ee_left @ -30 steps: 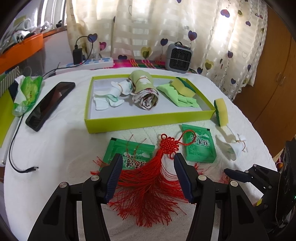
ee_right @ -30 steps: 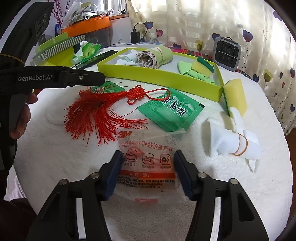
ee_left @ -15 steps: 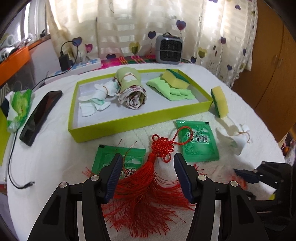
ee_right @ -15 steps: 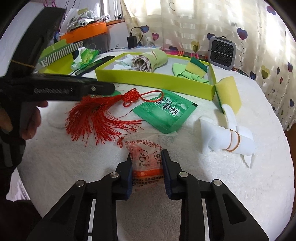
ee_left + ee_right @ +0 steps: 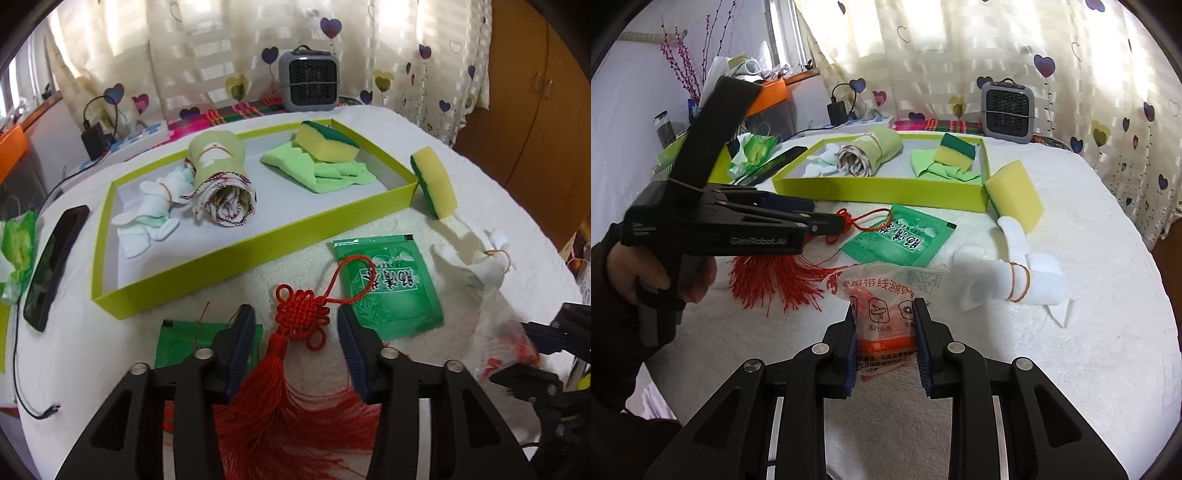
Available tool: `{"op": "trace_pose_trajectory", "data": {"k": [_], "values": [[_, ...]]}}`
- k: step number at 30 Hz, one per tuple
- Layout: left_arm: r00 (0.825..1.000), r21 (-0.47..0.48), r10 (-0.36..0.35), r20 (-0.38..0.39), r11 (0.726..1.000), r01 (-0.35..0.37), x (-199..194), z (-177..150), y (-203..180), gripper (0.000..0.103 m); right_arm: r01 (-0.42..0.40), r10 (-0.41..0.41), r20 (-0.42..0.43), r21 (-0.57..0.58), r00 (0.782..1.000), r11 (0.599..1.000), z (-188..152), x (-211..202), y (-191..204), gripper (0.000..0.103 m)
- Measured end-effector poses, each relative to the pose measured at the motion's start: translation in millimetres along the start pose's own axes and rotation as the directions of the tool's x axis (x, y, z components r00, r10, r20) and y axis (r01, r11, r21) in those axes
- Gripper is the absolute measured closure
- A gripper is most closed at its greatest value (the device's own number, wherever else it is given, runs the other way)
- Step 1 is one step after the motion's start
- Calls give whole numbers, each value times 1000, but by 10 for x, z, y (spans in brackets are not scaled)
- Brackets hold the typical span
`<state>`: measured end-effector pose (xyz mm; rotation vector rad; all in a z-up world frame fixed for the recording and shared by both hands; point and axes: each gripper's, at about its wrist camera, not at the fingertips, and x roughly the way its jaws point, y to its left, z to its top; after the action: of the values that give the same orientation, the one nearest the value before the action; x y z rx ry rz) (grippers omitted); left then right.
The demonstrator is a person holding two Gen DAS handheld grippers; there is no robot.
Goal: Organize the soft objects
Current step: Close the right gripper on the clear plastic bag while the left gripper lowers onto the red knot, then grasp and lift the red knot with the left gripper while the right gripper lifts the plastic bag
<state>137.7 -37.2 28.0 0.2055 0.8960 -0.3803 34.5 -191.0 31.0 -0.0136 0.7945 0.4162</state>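
My left gripper (image 5: 295,321) straddles the neck of a red knot tassel (image 5: 301,317) lying on the white cloth. Its jaws are closing and the pads stand clear of the tassel. My right gripper (image 5: 884,314) is shut on a clear plastic earplug packet (image 5: 882,295), held just above the cloth. Two green sachets (image 5: 391,291) (image 5: 181,343), a yellow sponge (image 5: 434,181) and a banded white cloth roll (image 5: 1008,277) lie loose. The lime tray (image 5: 258,243) holds a rolled cloth, white socks, a green cloth and a sponge.
A black phone (image 5: 51,258) and a green tissue pack (image 5: 18,240) lie left of the tray, with a loose cable (image 5: 22,387) near the table edge. A small grey heater (image 5: 308,86) and a power strip (image 5: 140,136) stand behind it. A hand holds the left gripper (image 5: 812,221).
The left gripper moved forward along the tassel to its knot and its jaws narrowed. The right gripper shut on the earplug packet and raised it slightly.
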Motion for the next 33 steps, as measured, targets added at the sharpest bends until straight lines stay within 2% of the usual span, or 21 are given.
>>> {"op": "trace_pose_trajectory", "data": {"k": [9,11,16,24,33], "values": [[999,23,1,-35,1000,0,158,4,-49,60,-14,14,3,19,1000,1000,15,26,-30,76],[999,21,0,-33,1000,0,162,8,-43,61,-18,18,2,22,1000,1000,19,36,-34,76],[1000,9,5,-30,1000,-4,204,33,-7,71,-29,29,-3,33,1000,999,31,68,-63,76],[1000,-4,11,-22,1000,-11,187,40,29,76,-40,40,-10,36,999,999,43,99,-96,76],[1000,-23,11,9,1000,-11,101,41,46,77,-43,44,-11,39,999,998,36,93,-106,76]]}}
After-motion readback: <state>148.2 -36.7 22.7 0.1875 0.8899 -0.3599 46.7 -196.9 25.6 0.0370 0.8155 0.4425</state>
